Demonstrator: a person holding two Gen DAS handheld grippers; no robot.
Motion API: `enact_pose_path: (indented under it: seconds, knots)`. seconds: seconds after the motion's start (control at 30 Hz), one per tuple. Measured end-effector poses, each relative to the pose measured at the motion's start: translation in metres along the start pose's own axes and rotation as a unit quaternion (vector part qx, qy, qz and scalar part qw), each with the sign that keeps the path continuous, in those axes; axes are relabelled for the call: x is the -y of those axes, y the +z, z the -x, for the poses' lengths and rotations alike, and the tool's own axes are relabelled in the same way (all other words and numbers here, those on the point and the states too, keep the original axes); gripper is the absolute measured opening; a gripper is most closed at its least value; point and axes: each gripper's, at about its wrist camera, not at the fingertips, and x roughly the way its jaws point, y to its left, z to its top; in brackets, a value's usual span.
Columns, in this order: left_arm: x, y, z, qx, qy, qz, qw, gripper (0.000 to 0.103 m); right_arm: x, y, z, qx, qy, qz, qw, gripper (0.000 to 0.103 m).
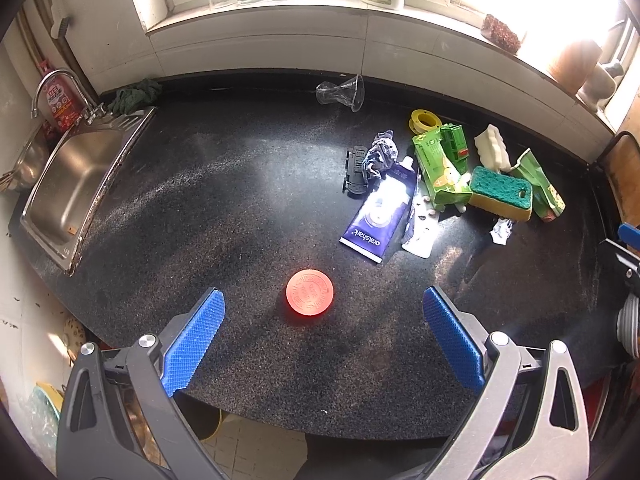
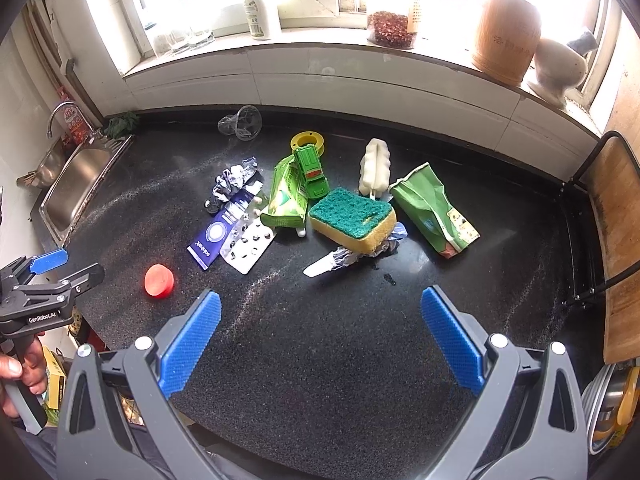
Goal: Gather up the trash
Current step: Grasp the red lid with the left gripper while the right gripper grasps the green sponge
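Observation:
A red round lid (image 1: 309,291) lies on the black counter just ahead of my open, empty left gripper (image 1: 323,312); it also shows in the right wrist view (image 2: 159,281). Further back lies a trash pile: a purple toothpaste tube (image 1: 378,211) (image 2: 222,232), a blister pack (image 2: 249,249), crumpled paper (image 1: 380,154) (image 2: 235,179), green packets (image 1: 440,168) (image 2: 287,196) (image 2: 434,210) and a crushed clear cup (image 1: 344,92) (image 2: 242,122). My right gripper (image 2: 321,312) is open and empty over bare counter, in front of a green-yellow sponge (image 2: 352,220).
A steel sink (image 1: 76,184) with a tap is at the left. A green toy truck (image 2: 312,168), a yellow ring (image 2: 307,140), a white sponge (image 2: 374,168) and a black toy part (image 1: 356,170) lie in the pile. A wooden board (image 2: 616,240) stands at the right. The windowsill (image 2: 320,46) holds bottles and jars.

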Motion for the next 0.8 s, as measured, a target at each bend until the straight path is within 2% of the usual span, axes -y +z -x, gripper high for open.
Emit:
enact_pose_path:
  seconds: [0.27,0.43,0.5,0.6,0.7,0.73,0.77,0.8]
  knots:
    - [-0.002,-0.013,-0.071,-0.015,0.008,-0.032,0.9993,0.096,0.016,0.023,-0.085,-0.018,0.001,0.091,0.996,0.097]
    - [-0.004,-0.018,-0.111,-0.008,0.003,-0.018,0.9998,0.096,0.021,0.038,-0.130,-0.034,0.005,0.136,0.990,0.097]
    - [-0.007,-0.021,-0.123,-0.012,0.009,-0.006,0.9999,0.091,0.022,0.043,-0.148,-0.050,0.012,0.150,0.987,0.097]
    - [-0.008,-0.024,-0.133,-0.010,0.008,-0.002,0.9999,0.087,0.022,0.048,-0.171,-0.070,-0.001,0.176,0.982,0.097]
    - [-0.004,-0.026,-0.141,-0.017,0.012,-0.009,0.9997,0.079,0.023,0.050,-0.186,-0.087,-0.001,0.190,0.978,0.085]
    - [-0.004,-0.026,-0.140,-0.010,0.013,-0.006,0.9998,0.078,0.022,0.050,-0.187,-0.086,-0.002,0.192,0.978,0.075]
    - [-0.003,-0.026,-0.140,-0.009,0.015,-0.006,0.9998,0.075,0.023,0.051,-0.187,-0.086,0.001,0.191,0.978,0.073]
    - [-0.002,-0.025,-0.139,-0.008,0.015,-0.006,0.9998,0.067,0.024,0.051,-0.187,-0.085,0.005,0.189,0.978,0.071]
